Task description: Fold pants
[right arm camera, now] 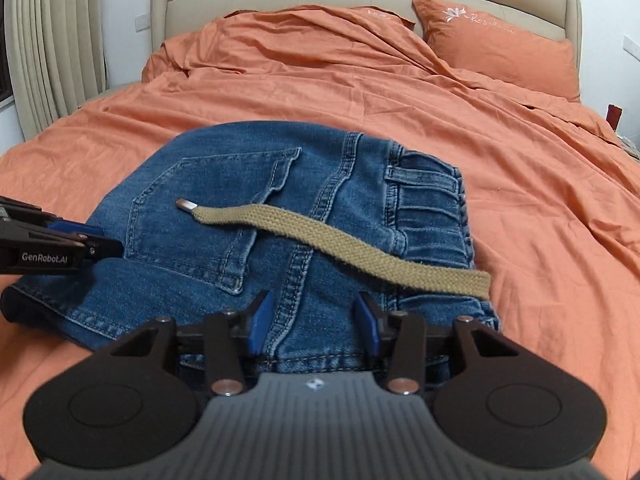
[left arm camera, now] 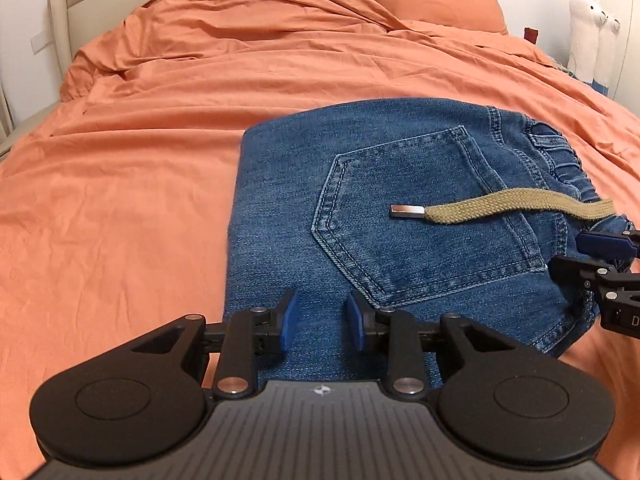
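Both the left gripper (left arm camera: 322, 320) and right gripper (right arm camera: 314, 322) sit spread apart over the folded blue denim pants (left arm camera: 400, 208); the loose khaki woven drawstring (right arm camera: 340, 240) could snag and drag the fold open.

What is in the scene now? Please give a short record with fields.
surface: bed with orange cover
jeans: jeans folded into a compact stack, back pocket up
drawstring: tan cord lying across the jeans, metal tip on the pocket
left gripper: open, over the jeans' near edge, holding nothing
right gripper: open, over the waistband end, holding nothing
pillow: at the headboard
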